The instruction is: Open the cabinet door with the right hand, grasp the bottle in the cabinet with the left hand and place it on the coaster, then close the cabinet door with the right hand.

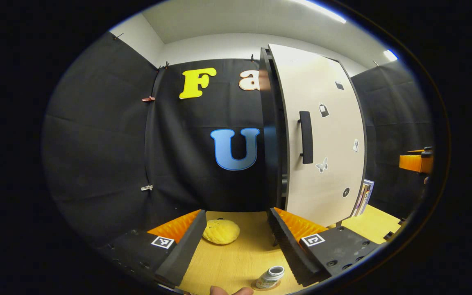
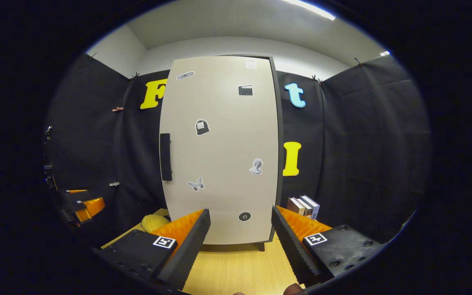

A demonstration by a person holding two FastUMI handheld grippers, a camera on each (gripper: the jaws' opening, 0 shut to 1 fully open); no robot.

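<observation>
A small white bottle [image 1: 271,277] with a grey cap stands on a round coaster [image 1: 265,284] on the wooden table, low between my left fingers. My left gripper [image 1: 236,217] is open and holds nothing. The cabinet [image 1: 272,123] rises to its right, its pale door [image 1: 326,135] with a black handle [image 1: 306,137] looking shut or nearly so. In the right gripper view the door [image 2: 219,151] faces me squarely, handle [image 2: 165,157] on its left edge. My right gripper [image 2: 240,213] is open a short way in front of the door's lower part, touching nothing.
A yellow knobbly lump [image 1: 221,231] lies on the table [image 1: 236,262] left of the cabinet. Books [image 2: 303,206] stand to the cabinet's right. The other orange gripper [image 2: 84,207] shows at the far left of the right gripper view.
</observation>
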